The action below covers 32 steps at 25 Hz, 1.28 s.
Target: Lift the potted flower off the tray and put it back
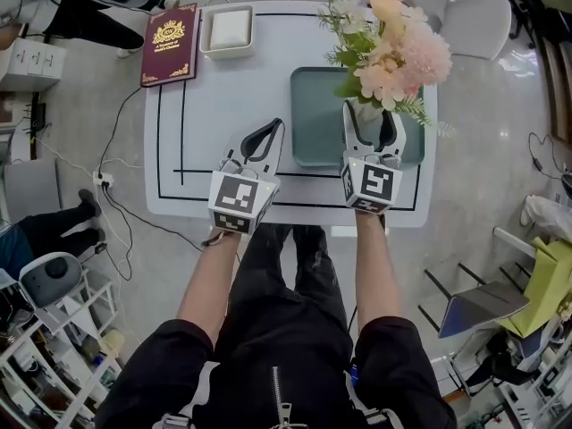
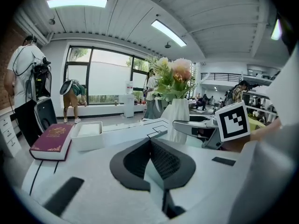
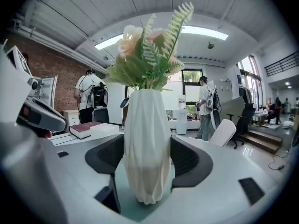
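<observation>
The potted flower (image 1: pixel 393 52) is a ribbed white vase (image 3: pixel 145 125) of pink and cream blooms with green fern. It stands upright on the teal tray (image 1: pixel 313 114) at the table's right side. My right gripper (image 1: pixel 371 113) reaches in from the near side, and its two dark pads sit against the vase's widest part, one on each side. In the left gripper view the vase (image 2: pixel 176 113) shows with that gripper beside it. My left gripper (image 1: pixel 273 128) rests shut and empty on the bare tabletop left of the tray, its tips (image 2: pixel 150 141) together.
A burgundy book (image 1: pixel 170 43) and a white box (image 1: pixel 228 29) lie at the far left of the white table (image 1: pixel 214 96). A white chair (image 1: pixel 474 25) stands past the table's far right corner. People stand around the room.
</observation>
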{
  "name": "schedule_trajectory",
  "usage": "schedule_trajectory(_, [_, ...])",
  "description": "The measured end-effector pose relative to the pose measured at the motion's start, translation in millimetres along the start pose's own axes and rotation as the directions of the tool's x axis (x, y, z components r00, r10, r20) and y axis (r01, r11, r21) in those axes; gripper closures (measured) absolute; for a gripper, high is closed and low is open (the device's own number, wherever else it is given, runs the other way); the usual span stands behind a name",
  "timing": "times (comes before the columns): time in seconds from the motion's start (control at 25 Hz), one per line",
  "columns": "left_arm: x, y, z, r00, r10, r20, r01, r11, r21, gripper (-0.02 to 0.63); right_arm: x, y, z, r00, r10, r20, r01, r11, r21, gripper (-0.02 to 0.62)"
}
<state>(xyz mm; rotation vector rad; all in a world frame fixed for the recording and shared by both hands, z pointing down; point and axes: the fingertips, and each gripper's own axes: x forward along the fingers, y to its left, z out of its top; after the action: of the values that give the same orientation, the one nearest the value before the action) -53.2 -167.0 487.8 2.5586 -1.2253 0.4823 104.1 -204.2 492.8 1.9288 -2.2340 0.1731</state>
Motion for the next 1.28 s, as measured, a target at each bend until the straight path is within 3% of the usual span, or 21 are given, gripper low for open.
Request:
schedule_trajectory(0.68, [2, -17, 2, 1.0, -0.013, 0.017, 0.013, 1.0, 0.001, 0.603, -23, -1, -8, 1.0, -0.006, 0.023, 0.006, 1.0, 0.005, 0.288])
schedule_trajectory(1.08, [1, -17, 6, 1.0, -0.015, 0.019, 0.015, 1.0, -0.009, 0.603, -20, -2, -15, 0.999, -0.038, -0.012, 0.038, 0.999, 0.017, 0.289])
schedule_trajectory(1.28, [1, -16, 3, 1.0, -0.009, 0.022, 0.009, 1.0, -0.012, 0.603, -18, -6, -14, 0.999, -0.032, -0.038, 0.033, 0.999, 0.019, 0.322])
